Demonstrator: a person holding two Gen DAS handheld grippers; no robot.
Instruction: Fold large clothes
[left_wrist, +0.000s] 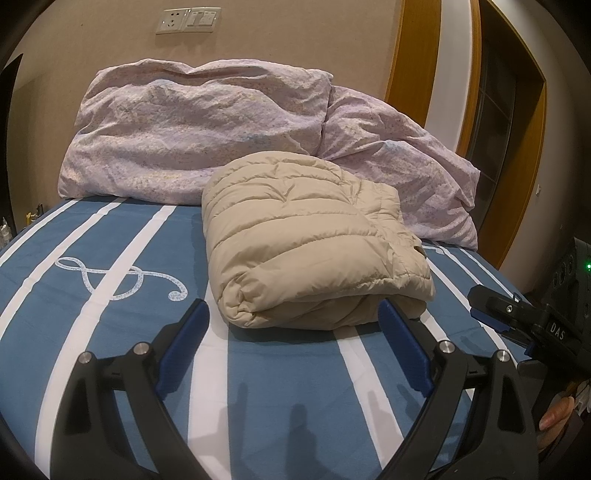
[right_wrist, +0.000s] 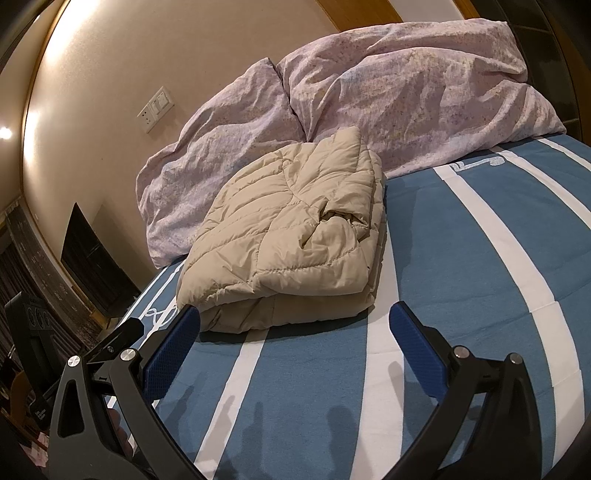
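I have the bed (left_wrist: 122, 369) filling both views, its sheet blue with white stripes and a treble clef printed on it. Against the wall (left_wrist: 110, 44) at the head lie two crumpled pink pillows (left_wrist: 192, 129), side by side and touching. The beige puffer jacket (left_wrist: 306, 251) sits folded into a thick bundle on the sheet, its far edge touching the pillows (the quilted layers are stacked, with a loose flap on top in the right wrist view). My left tool (left_wrist: 293, 314) hangs just in front of the bundle's near edge with its blue pads spread wide, gripping nothing. My right tool (right_wrist: 295, 319) is likewise spread wide and empty, just short of the jacket's near corner; I can see it at the right edge of the left wrist view too. A socket and switch plate (left_wrist: 187, 20) sits on the wall above the pillows.
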